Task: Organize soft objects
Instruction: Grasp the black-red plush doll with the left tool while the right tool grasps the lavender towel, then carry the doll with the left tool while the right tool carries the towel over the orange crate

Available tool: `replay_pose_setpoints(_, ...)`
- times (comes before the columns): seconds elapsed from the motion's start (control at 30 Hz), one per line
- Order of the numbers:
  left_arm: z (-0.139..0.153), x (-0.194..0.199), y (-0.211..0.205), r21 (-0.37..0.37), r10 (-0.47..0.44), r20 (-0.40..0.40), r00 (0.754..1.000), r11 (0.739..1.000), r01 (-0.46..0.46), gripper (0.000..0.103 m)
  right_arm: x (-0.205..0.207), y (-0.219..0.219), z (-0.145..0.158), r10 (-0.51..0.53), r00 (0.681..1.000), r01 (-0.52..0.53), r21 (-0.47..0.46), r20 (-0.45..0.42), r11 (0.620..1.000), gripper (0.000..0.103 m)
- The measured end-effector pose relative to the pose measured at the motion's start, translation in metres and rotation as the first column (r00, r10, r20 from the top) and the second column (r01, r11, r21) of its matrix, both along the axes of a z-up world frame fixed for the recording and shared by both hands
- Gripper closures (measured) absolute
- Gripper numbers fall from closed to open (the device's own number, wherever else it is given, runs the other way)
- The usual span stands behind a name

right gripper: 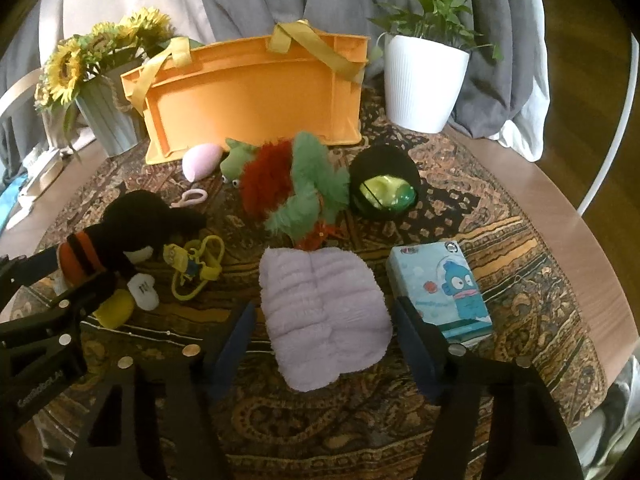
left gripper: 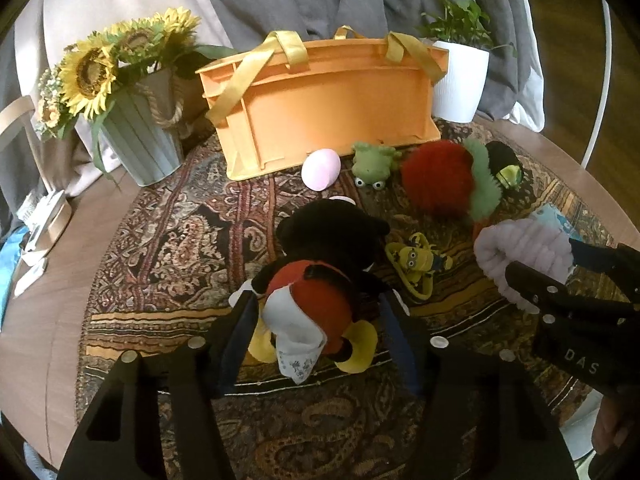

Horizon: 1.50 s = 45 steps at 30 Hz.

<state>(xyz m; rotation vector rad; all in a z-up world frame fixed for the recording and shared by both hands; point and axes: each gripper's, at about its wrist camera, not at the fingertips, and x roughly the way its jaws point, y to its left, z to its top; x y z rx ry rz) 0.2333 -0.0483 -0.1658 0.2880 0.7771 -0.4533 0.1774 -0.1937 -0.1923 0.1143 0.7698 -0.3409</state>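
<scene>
Nothing visibly binned in the orange crate (left gripper: 320,108): left gripper (left gripper: 320,312) jaws pinch the mouse plush (left gripper: 312,300); right gripper (right gripper: 326,340) jaws straddle the lilac fuzzy pouch (right gripper: 324,316), contact unclear.

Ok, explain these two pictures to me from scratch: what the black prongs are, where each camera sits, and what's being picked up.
The black prongs are hand-held two-finger grippers; a person carries one in each hand. Each picture comes from a wide-angle camera on one gripper, looking along its fingers. The left gripper straddles a black plush mouse in red shorts; the right gripper straddles a fluffy lilac cushion. Whether the pads already squeeze is unclear. Both toys lie on a patterned rug, with a pink egg, green plush frog, red-and-green furry toy, small yellow keyring figure and light blue cartoon box. Behind stands an orange plastic crate with yellow straps.
</scene>
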Motion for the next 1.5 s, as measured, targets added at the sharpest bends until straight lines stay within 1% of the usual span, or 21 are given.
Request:
replay_pose_setpoints(0.07, -0.003, 0.003, 0.000, -0.004, -0.001, -0.010, 1.000, 1.000, 0.001, 0.045, 0.003, 0.000, -0.002, 0.004, 1.000, -0.004, 0.006, -0.010, 1.000, 0.041)
replay_pose_setpoints(0.1, -0.005, 0.005, 0.000, -0.002, -0.001, -0.019, 1.000, 1.000, 0.001, 0.049, 0.004, 0.000, -0.002, 0.003, 1.000, -0.002, 0.007, -0.012, 1.000, 0.045)
replay_pose_setpoints(0.17, -0.009, 0.008, 0.000, -0.007, -0.007, -0.035, 0.999, 1.000, 0.007, 0.055, 0.005, 0.000, -0.004, -0.004, 1.000, 0.004, 0.005, -0.018, 1.000, 0.048)
replay_pose_setpoints(0.2, -0.011, 0.008, 0.001, -0.006, -0.006, -0.038, 0.999, 1.000, 0.005, 0.060, 0.007, -0.001, -0.005, -0.007, 1.000, 0.007, 0.009, -0.024, 1.000, 0.050)
replay_pose_setpoints(0.4, -0.008, 0.010, 0.004, -0.022, -0.025, -0.035, 0.999, 0.999, 0.025, 0.062, 0.009, 0.001, -0.003, -0.008, 0.999, 0.008, 0.013, -0.039, 1.000, 0.058)
replay_pose_setpoints(0.57, 0.002, 0.008, 0.009, -0.039, -0.035, -0.012, 0.999, 0.999, 0.035, 0.063, 0.008, 0.006, 0.002, -0.014, 0.999, 0.015, 0.018, -0.035, 1.000, 0.061)
replay_pose_setpoints(0.7, 0.014, 0.006, 0.013, -0.057, -0.052, 0.004, 0.999, 0.997, 0.052, 0.064, 0.005, 0.010, 0.012, -0.025, 0.999, 0.025, 0.007, -0.024, 1.000, 0.061)
replay_pose_setpoints(0.9, 0.039, 0.009, 0.021, -0.094, -0.077, 0.045, 0.996, 0.992, 0.081, 0.064, 0.002, 0.019, 0.035, -0.035, 0.999, 0.035, -0.004, 0.012, 0.999, 0.061)
replay_pose_setpoints(1.1, 0.066, 0.016, 0.032, -0.132, -0.087, 0.089, 0.992, 0.986, 0.098, 0.064, 0.005, 0.031, 0.064, -0.044, 0.996, 0.046, -0.027, 0.074, 0.999, 0.061)
replay_pose_setpoints(1.37, 0.099, 0.025, 0.044, -0.173, -0.099, 0.161, 0.982, 0.977, 0.127, 0.064, 0.008, 0.047, 0.100, -0.065, 0.983, 0.076, -0.061, 0.171, 0.995, 0.061)
replay_pose_setpoints(1.5, 0.114, 0.029, 0.045, -0.189, -0.085, 0.196, 0.977, 0.974, 0.123, 0.064, 0.011, 0.052, 0.116, -0.062, 0.975, 0.080, -0.073, 0.215, 0.994, 0.061)
